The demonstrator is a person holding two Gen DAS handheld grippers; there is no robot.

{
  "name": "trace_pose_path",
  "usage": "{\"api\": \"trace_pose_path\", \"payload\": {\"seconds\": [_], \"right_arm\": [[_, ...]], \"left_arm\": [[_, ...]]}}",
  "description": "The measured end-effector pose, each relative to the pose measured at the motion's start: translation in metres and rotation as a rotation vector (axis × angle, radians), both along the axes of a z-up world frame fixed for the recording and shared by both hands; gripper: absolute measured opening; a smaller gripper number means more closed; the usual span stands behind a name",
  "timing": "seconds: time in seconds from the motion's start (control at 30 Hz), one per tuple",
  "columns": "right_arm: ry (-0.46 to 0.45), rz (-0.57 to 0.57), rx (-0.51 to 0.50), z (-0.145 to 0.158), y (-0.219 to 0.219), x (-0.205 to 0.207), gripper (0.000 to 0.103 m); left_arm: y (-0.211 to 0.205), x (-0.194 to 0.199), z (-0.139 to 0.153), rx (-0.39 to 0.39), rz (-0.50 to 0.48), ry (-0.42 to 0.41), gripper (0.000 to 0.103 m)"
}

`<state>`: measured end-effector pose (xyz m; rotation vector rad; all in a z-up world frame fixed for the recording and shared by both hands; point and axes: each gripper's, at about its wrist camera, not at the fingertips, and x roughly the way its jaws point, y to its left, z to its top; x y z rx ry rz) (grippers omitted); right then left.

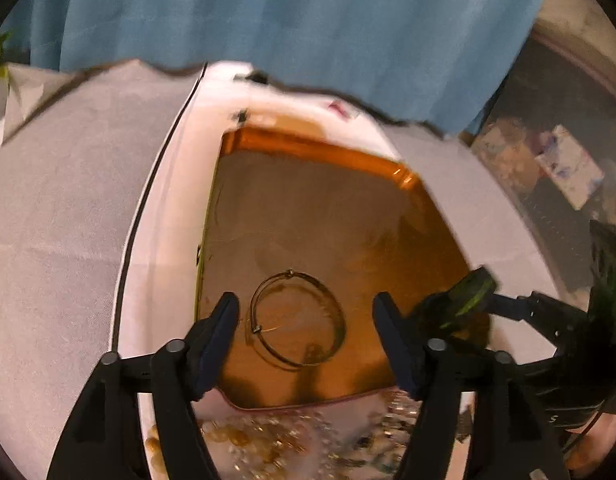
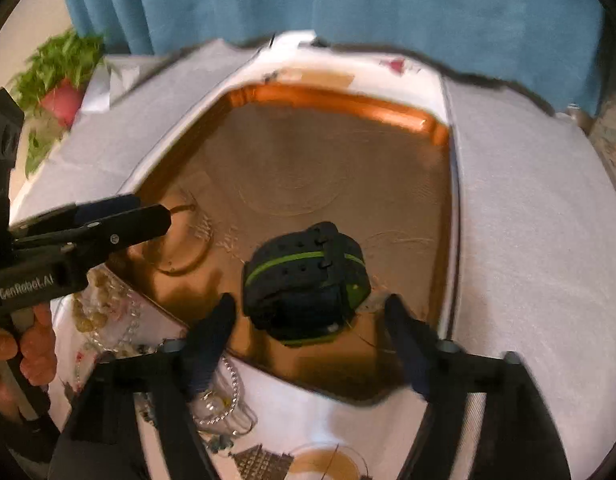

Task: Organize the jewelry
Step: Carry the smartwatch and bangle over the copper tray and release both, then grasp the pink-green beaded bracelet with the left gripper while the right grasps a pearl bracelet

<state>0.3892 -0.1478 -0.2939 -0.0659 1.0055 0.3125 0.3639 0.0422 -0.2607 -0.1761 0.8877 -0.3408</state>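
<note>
Glossy copper-toned tray [image 1: 404, 168], thin wire bangle [image 1: 297, 320], matt rubbery watch strap [image 2: 308, 280].

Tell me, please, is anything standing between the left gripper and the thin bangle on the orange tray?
Nothing visible: the left gripper hangs open directly over the bangle, which lies alone on the tray.

Left gripper [image 1: 305, 312] and right gripper [image 2: 310, 316], both angled downward over the copper tray [image 2: 340, 98], jaws spread, gripping nothing.
</note>
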Motion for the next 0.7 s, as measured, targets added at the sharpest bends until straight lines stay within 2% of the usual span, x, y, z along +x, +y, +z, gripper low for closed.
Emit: {"api": "trace_pose_path", "payload": {"seconds": [0.13, 0.2, 0.27, 0.4, 0.5, 0.57, 0.63, 0.7], "right_arm": [[-0.060, -0.043, 0.050, 0.019, -0.011, -0.032, 0.086], [-0.078, -0.061, 0.062, 0.027, -0.013, -0.052, 0.089], [-0.094, -0.080, 0.046, 0.034, -0.013, -0.072, 0.089], [-0.136, -0.085, 0.078, 0.046, -0.012, -0.118, 0.090], [-0.150, -0.090, 0.119, 0.053, -0.008, -0.151, 0.090], [-0.166, -0.095, 0.108, 0.055, -0.005, -0.172, 0.090], [-0.193, -0.097, 0.105, 0.058, -0.003, -0.193, 0.090], [-0.227, -0.095, 0.108, 0.062, 0.000, -0.213, 0.090]], "left_arm": [[-0.002, -0.025, 0.021, 0.097, -0.008, -0.091, 0.087], [0.003, -0.042, 0.028, 0.094, -0.017, -0.120, 0.095], [0.017, -0.066, 0.038, 0.061, 0.019, -0.145, 0.103], [0.037, -0.100, 0.046, 0.031, 0.059, -0.172, 0.103], [0.043, -0.118, 0.043, 0.089, 0.098, -0.116, 0.103], [0.043, -0.139, 0.037, 0.114, 0.094, -0.091, 0.102], [0.041, -0.162, 0.034, 0.132, 0.071, -0.122, 0.103], [0.035, -0.186, 0.029, 0.185, 0.061, -0.156, 0.103]]}}
